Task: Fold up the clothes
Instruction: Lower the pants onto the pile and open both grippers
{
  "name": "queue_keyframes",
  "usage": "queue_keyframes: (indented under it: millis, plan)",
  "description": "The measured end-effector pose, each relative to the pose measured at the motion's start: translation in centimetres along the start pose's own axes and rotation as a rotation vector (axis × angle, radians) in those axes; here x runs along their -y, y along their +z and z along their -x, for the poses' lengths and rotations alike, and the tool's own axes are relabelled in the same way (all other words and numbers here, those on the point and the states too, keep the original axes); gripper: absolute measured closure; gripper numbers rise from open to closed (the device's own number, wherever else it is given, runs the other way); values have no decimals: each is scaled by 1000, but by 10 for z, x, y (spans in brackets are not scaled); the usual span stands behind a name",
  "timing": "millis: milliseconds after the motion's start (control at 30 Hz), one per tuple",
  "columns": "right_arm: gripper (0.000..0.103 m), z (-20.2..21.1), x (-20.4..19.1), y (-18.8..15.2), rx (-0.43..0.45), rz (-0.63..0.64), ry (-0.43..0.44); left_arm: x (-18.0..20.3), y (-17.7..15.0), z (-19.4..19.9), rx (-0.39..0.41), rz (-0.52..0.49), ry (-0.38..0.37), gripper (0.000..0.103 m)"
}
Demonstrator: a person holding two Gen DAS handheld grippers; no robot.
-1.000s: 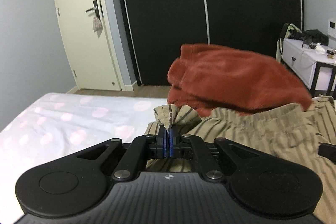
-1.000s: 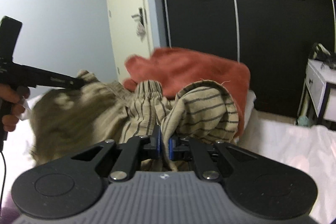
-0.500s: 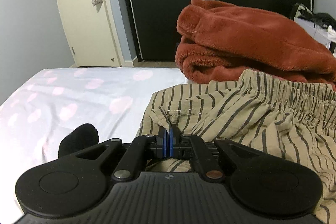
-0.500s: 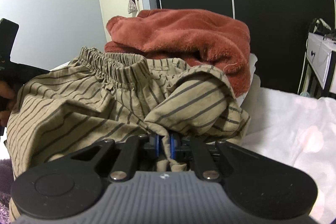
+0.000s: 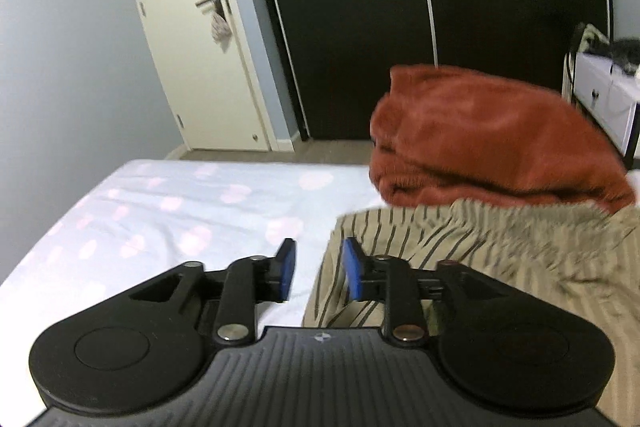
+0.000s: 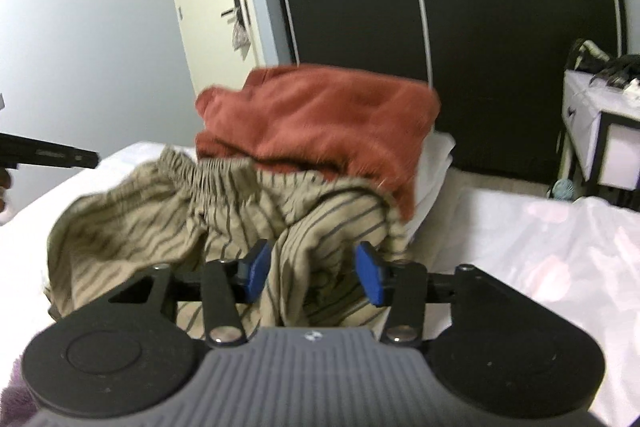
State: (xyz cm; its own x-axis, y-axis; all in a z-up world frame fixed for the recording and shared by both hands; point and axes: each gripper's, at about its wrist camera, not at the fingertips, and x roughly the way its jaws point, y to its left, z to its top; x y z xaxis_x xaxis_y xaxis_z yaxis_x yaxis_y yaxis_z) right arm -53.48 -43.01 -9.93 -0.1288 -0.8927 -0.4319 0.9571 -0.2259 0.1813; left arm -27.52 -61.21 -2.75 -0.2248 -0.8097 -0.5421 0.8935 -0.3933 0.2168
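Striped beige trousers (image 5: 500, 251) lie crumpled on the bed, their elastic waistband (image 6: 208, 171) towards the far side. My left gripper (image 5: 318, 263) hovers at the garment's left edge; its jaws are opening, and only the sheet and the cloth's edge show between the blue pads (image 5: 286, 265). My right gripper (image 6: 314, 271) is at the garment's right end. Its jaws are opening too. A loose fold of the striped trousers (image 6: 316, 235) stands between its pads, which do not press on it. The left gripper (image 6: 48, 157) also shows at the far left of the right wrist view.
A rust-red fleece (image 5: 480, 147) is piled just behind the trousers, on something white (image 6: 436, 163). The bed sheet (image 5: 180, 211) is white with pink spots. Beyond the bed are a cream door (image 5: 192, 47), a black wardrobe (image 5: 400, 27) and a white drawer unit (image 5: 604, 99).
Both grippers were shut on the striped trousers and have let go, their jaws now apart. The garment has dropped onto the bed. The left gripper has drawn off the cloth's edge.
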Motion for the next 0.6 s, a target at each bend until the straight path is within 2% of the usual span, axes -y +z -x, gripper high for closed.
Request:
queue_keyframes:
  millis: [67, 133, 233, 367, 433, 567, 600]
  plan:
    - [45, 15, 2, 7, 23, -8, 8, 0, 5, 24, 17, 2, 0, 70]
    - [43, 27, 1, 15, 43, -14, 32, 3, 10, 48, 34, -2, 3, 61]
    - [32, 49, -2, 27, 73, -14, 77, 10, 15, 82, 57, -8, 8, 57]
    - [30, 79, -5, 40, 106, -4, 135, 21, 20, 127, 92, 9, 5, 50]
    - [25, 94, -5, 46, 120, 6, 158, 29, 19, 148, 120, 17, 0, 46]
    - [20, 119, -7, 53, 91, 29, 229, 48, 15, 183, 148, 17, 21, 39]
    - [20, 124, -7, 54, 79, 37, 248, 53, 14, 189, 146, 17, 32, 34]
